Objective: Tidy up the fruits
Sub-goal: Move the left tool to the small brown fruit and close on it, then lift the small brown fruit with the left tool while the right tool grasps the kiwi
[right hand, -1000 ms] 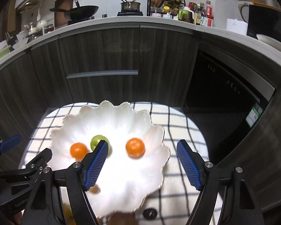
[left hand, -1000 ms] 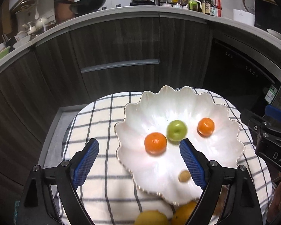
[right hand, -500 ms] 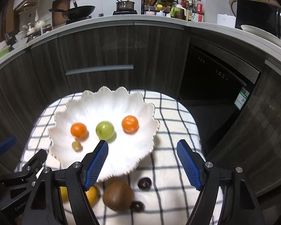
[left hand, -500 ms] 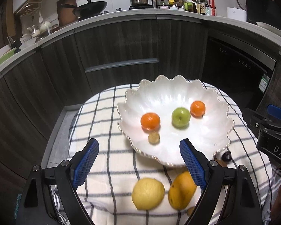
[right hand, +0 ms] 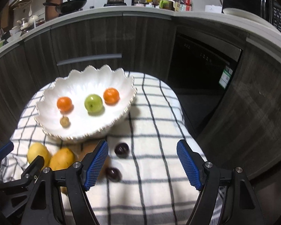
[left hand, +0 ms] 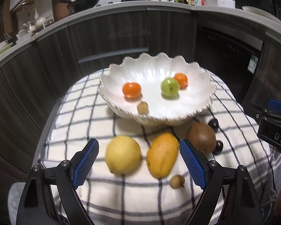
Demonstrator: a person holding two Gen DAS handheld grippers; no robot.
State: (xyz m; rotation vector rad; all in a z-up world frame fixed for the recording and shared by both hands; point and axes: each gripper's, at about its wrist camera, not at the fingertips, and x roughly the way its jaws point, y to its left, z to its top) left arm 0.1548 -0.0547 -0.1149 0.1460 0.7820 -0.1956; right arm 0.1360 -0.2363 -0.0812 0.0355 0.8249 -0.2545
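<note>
A white scalloped bowl (left hand: 202, 86) (right hand: 119, 80) on a checked cloth holds two oranges (left hand: 131, 90) (left hand: 180, 80), a green apple (left hand: 169, 86) and a small tan fruit (left hand: 142, 107). On the cloth in front lie a lemon (left hand: 123, 154), a mango (left hand: 162, 155), a kiwi (left hand: 201, 137), two dark plums (right hand: 122, 149) (right hand: 113, 174) and another small tan fruit (left hand: 177, 181). My left gripper (left hand: 138, 164) is open and empty above the lemon and mango. My right gripper (right hand: 142, 164) is open and empty above the cloth, right of the plums.
The checked cloth (left hand: 80, 123) covers a small round table. Dark wood cabinets (right hand: 88, 37) and a dishwasher (right hand: 202, 60) curve behind it. The counter above carries a wok (right hand: 71, 3), a pot and bottles.
Both grippers have pulled back toward me from over the bowl. The bowl now sits farther away and the fruits on the cloth have come into view.
</note>
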